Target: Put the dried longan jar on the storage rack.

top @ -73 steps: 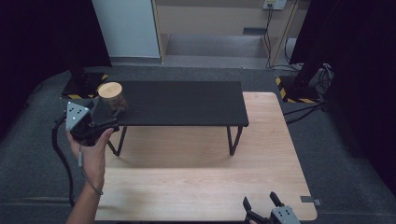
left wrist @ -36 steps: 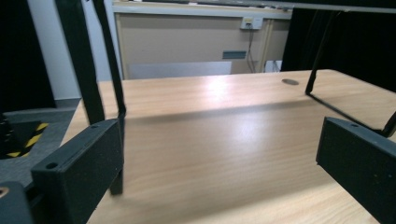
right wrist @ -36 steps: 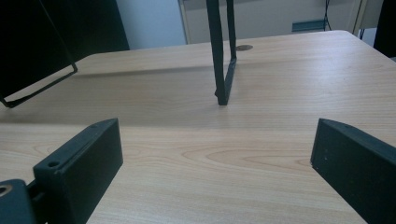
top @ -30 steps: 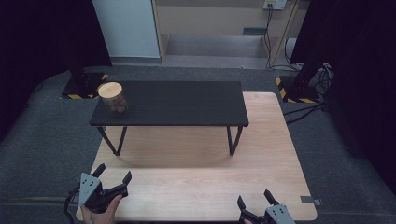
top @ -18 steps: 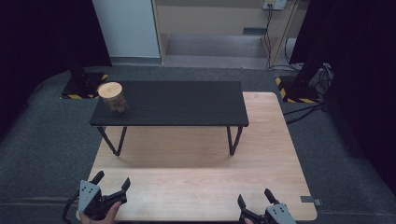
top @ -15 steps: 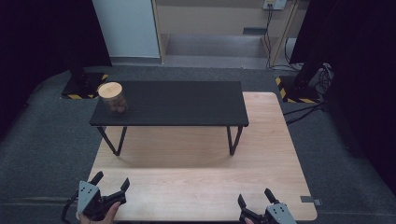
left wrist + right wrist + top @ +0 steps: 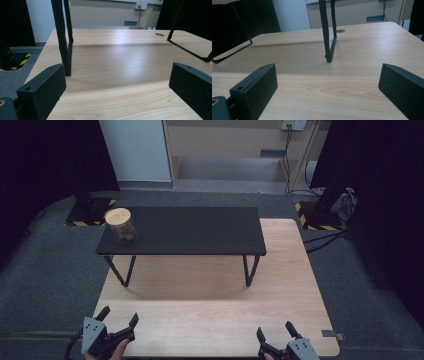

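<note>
A light wooden table (image 7: 210, 320) stands on grey carpet (image 7: 50, 270). On it stands a low black bench (image 7: 190, 232) with thin black legs (image 7: 61, 37). Behind the table are a pale panel (image 7: 135, 150), wall sockets with hanging cables (image 7: 287, 140), and two black stands on bases marked with yellow and black stripes (image 7: 90, 212).

The left gripper (image 7: 120, 317) lies at the table's near left corner, jaws wide apart and empty, pointing toward the bench; a hand (image 7: 117, 351) grips it from below. In the left gripper view a bench leg rises just ahead of the left jaw. The right gripper (image 7: 275, 332) sits at the near right edge, jaws likewise wide apart and empty; in the right gripper view another bench leg (image 7: 328, 30) stands ahead between the jaws.

A glass jar (image 7: 120, 224) with a round wooden lid stands upright on the bench's left end, well apart from both grippers. It holds something brown that is too small to identify.
</note>
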